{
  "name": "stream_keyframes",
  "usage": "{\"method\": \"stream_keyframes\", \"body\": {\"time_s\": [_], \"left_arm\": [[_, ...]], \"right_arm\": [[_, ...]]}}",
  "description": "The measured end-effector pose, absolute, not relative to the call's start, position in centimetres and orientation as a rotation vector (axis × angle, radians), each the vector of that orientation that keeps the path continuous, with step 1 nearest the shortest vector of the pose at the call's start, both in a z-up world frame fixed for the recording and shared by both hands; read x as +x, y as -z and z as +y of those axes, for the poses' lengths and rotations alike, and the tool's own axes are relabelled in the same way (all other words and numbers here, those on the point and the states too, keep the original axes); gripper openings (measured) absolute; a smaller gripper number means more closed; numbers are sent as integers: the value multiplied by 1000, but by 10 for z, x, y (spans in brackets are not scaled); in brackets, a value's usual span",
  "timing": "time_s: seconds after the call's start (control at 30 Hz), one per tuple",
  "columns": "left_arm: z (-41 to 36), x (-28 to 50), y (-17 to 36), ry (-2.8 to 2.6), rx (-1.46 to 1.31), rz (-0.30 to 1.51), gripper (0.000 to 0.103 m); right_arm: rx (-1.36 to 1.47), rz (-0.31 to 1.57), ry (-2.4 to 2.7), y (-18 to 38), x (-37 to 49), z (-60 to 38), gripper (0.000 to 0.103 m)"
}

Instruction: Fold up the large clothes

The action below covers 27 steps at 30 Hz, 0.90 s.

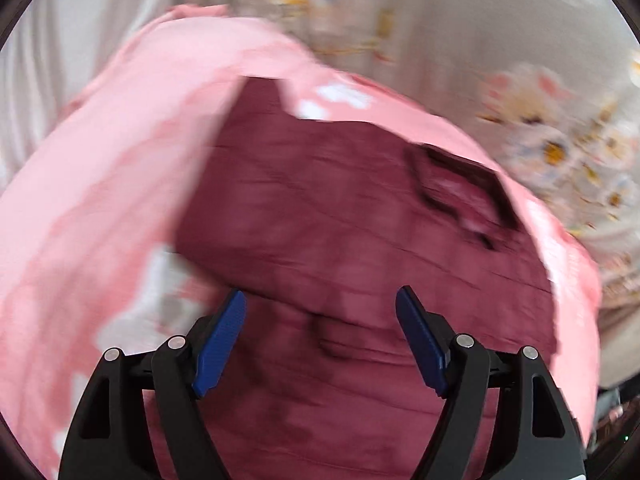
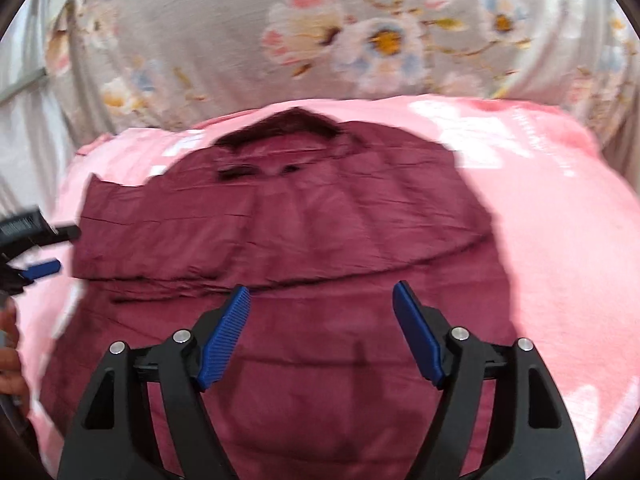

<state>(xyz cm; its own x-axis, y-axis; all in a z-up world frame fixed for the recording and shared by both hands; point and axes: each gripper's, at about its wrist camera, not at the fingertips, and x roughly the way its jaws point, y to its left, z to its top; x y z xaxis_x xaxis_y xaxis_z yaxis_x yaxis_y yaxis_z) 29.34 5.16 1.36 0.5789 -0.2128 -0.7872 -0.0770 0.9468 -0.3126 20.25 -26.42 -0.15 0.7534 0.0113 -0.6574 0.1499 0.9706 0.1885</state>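
Maroon shirt (image 2: 280, 232) lies flat beneath open right gripper (image 2: 320, 336).

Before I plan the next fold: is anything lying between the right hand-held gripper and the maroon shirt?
Nothing visible: the right hand-held gripper is open directly above the maroon shirt, with only bare fabric below.

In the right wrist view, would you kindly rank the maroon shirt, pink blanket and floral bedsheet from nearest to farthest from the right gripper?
1. Maroon shirt, directly beneath the open right gripper.
2. Pink blanket, under and around the shirt.
3. Floral bedsheet, beyond, at the top.
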Motion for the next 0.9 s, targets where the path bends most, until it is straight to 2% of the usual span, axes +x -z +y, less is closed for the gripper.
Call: {"method": "stream_keyframes", "body": {"time_s": [0.23, 0.3, 0.37, 0.4, 0.43, 0.67, 0.9], "left_arm": [[107, 296, 13, 10, -454, 989, 75], [109, 296, 17, 14, -452, 997, 75], [111, 295, 20, 23, -449, 999, 75], [111, 295, 20, 28, -453, 999, 75], [112, 295, 20, 37, -463, 1000, 75], [116, 305, 16, 71, -508, 994, 75], [83, 337, 15, 159, -559, 1034, 75]], "right_arm": [[387, 839, -60, 32, 272, -243, 70], [404, 863, -76, 40, 285, -239, 63], [404, 902, -97, 49, 298, -234, 40], [408, 905, -103, 49, 300, -235, 12], [423, 891, -107, 45, 300, -238, 5], [302, 611, 184, -25, 249, -305, 3], [251, 655, 359, -8, 240, -364, 3]]}}
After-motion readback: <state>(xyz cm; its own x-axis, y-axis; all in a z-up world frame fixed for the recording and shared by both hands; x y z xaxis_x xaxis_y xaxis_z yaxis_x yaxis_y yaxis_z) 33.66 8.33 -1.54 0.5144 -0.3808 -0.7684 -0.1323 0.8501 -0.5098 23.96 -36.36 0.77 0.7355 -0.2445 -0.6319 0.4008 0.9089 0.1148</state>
